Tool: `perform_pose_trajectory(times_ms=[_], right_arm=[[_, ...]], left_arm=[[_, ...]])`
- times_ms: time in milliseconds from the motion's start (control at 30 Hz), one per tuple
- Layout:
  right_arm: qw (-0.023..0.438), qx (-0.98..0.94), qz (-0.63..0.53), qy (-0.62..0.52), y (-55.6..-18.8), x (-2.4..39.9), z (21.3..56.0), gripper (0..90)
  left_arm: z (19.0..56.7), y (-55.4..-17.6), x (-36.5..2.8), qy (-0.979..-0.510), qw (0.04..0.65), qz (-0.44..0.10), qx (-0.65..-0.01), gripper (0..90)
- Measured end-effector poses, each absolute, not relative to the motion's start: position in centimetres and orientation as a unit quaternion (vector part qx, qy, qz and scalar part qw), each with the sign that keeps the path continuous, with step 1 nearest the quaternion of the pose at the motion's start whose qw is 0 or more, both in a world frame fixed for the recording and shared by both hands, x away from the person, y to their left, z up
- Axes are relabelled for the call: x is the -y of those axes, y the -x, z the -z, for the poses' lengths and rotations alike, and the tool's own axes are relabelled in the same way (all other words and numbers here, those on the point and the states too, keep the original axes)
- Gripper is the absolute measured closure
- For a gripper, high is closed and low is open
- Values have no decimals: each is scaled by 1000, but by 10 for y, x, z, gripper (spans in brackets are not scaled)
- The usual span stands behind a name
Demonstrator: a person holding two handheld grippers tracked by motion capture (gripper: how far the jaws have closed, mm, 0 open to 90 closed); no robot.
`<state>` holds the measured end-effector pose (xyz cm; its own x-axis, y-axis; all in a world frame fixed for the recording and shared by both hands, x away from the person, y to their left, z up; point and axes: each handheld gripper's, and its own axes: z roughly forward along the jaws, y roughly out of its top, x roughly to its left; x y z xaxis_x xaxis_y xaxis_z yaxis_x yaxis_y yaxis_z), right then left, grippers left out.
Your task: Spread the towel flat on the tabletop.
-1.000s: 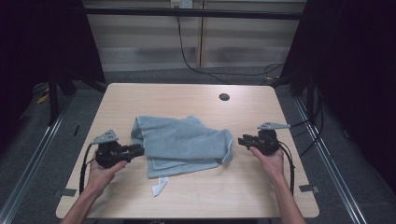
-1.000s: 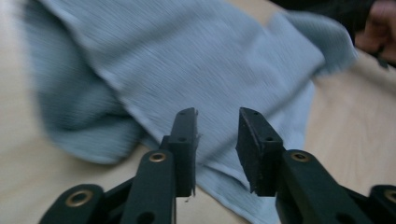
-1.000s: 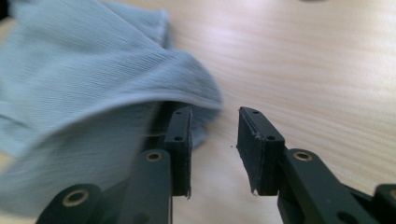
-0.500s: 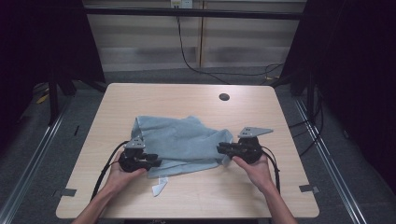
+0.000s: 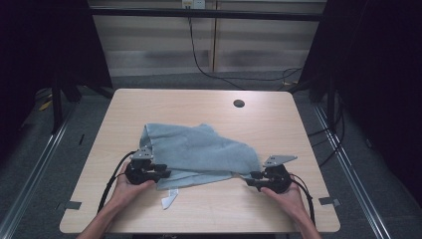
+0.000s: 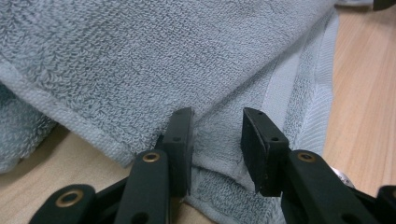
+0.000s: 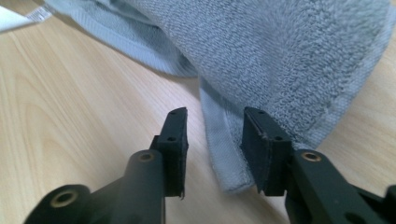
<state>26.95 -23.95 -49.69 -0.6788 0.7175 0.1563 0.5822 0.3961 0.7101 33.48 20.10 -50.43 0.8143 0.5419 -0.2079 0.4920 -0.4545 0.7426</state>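
Observation:
A light grey-blue towel (image 5: 199, 152) lies crumpled in the middle of the wooden table (image 5: 278, 124), with a white label (image 5: 169, 199) sticking out at its front edge. My left gripper (image 5: 163, 174) is at the towel's front left edge. In the left gripper view, my left gripper (image 6: 215, 142) stands open with a fold of the towel (image 6: 140, 60) lying in the gap. My right gripper (image 5: 250, 180) is at the towel's front right corner. Its jaws have just been opening. In the right gripper view, my right gripper (image 7: 214, 144) stands open astride the towel's hem (image 7: 219, 140).
A round cable hole (image 5: 239, 103) sits in the table's far right part. Small tape marks (image 5: 72, 204) lie near both front corners. Bare wood runs along the front edge and around the towel. Dark frame posts and cables stand behind the table.
Both hands moved inward to the towel's front edge. The left then stayed put; the right slid back to the right, its jaws wider, and the towel's right corner now reaches farther right.

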Motion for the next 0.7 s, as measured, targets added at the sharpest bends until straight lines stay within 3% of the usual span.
perform_pose_trajectory(times_ms=[200, 300, 400, 567, 700], right_arm=[[127, -836, -378, -376, -272, 236, 504, 580], [149, -840, -372, -367, -275, 235, 505, 647], [149, -839, -372, -369, -275, 235, 505, 677], [134, -835, -376, -380, -277, 239, 505, 835], [114, -831, -384, -386, -277, 241, 505, 864]], left_arm=[[505, -335, -204, -849, 432, -28, -302, 614], [504, -331, -202, -853, 432, -26, -291, 513], [500, -327, -203, -856, 440, -20, -272, 495], [504, -328, -193, -868, 426, -30, -253, 478], [505, -323, -188, -873, 422, -37, -243, 437]])
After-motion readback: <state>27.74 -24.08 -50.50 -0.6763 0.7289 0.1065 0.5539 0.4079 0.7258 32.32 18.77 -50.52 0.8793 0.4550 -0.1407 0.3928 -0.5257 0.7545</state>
